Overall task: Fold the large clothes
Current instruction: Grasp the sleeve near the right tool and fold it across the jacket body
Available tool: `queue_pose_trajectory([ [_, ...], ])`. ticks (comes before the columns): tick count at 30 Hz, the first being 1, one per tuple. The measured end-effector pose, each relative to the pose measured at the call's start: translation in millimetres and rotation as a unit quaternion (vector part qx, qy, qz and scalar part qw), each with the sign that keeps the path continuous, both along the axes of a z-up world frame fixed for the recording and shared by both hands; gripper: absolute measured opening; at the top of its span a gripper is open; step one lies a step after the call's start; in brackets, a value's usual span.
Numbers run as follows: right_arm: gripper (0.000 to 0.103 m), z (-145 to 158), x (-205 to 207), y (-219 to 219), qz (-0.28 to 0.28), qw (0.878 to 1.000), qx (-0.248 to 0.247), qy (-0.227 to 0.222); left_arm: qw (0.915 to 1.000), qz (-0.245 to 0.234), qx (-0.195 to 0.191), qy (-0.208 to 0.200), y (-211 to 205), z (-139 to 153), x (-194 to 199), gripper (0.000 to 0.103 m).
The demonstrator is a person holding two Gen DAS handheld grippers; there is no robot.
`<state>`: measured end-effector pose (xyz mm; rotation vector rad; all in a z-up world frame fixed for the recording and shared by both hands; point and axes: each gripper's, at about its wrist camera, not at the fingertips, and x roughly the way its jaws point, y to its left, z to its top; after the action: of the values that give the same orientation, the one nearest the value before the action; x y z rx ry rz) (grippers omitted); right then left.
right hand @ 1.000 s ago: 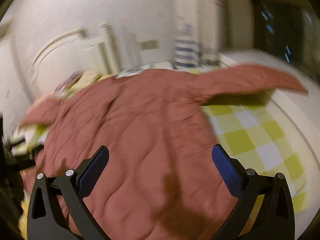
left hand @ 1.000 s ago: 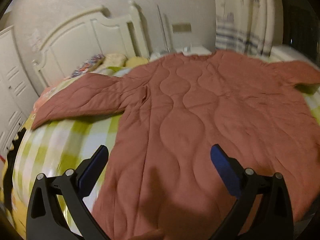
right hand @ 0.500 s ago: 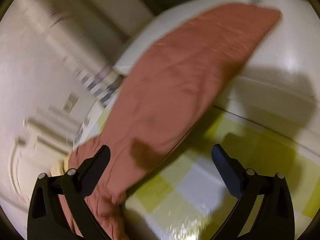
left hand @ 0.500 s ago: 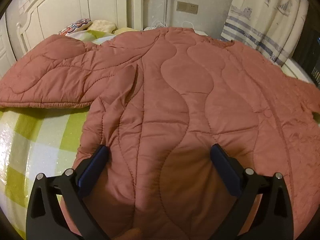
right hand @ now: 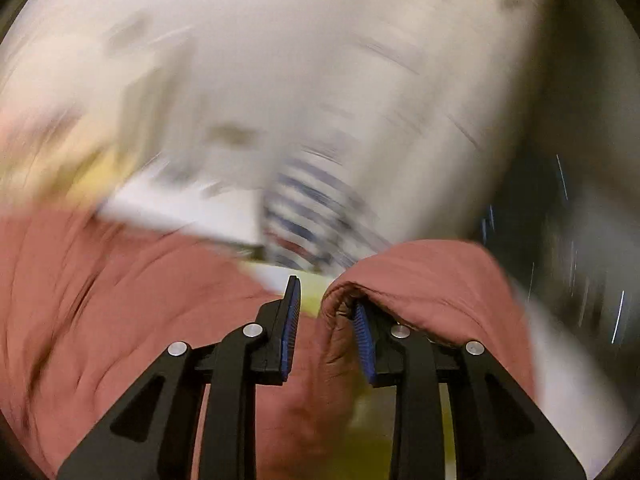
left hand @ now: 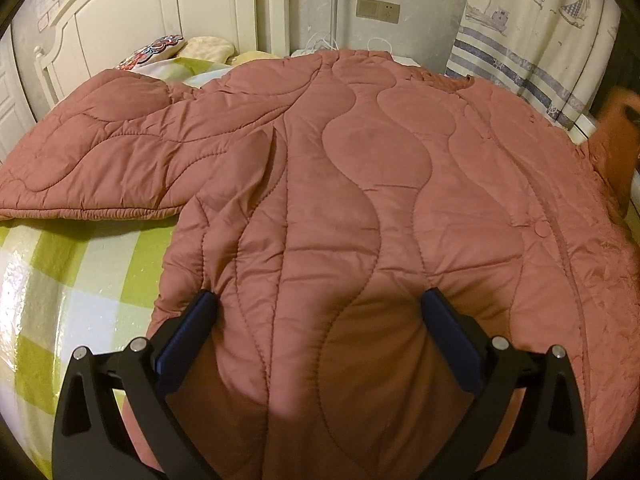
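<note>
Bed bears jacket; sleeve seemingly half-gripped.

A: The rust-red quilted jacket?
B: Matt padded cloth, stitched in wavy seams, puckered at the edges.
A: The bed sheet?
B: Green-and-white checked cloth with a slight sheen.
A: The headboard?
B: Smooth cream paint, looks like wood. The curtain is thin printed cloth.
</note>
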<state>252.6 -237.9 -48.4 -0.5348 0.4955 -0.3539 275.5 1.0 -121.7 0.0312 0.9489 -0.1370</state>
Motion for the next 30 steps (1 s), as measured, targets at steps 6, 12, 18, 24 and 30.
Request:
queue_pose_trajectory([
  [6, 0.083, -84.9, -15.6, 68.0, 0.066, 0.985, -0.063, 0.146, 1.0, -0.001, -0.003, -0.002, 1.2, 0.8, -0.2, 0.101],
  [12, 0.089, -46.5, -42.8, -22.5, 0.034, 0.981, 0.153, 0.116, 1.0, 0.0, -0.004, -0.003, 1.2, 1.1, -2.3, 0.101],
  [18, 0.085, -30.5, -26.6, -83.8, -0.076, 0.97, 0.223, 0.067, 1.0, 0.001, -0.001, -0.004, -0.1, 1.9, -2.7, 0.101],
  [24, 0.082, -46.6, -25.9, -100.4, -0.084, 0.961, 0.237, 0.113, 1.0, 0.001, -0.001, -0.004, -0.3, 1.8, -2.8, 0.101],
  [30, 0.082, -60.0, -18.8, -90.9, -0.101, 0.962, 0.208, 0.143, 1.0, 0.001, 0.0, -0.005, 0.0, 1.5, -2.3, 0.101],
])
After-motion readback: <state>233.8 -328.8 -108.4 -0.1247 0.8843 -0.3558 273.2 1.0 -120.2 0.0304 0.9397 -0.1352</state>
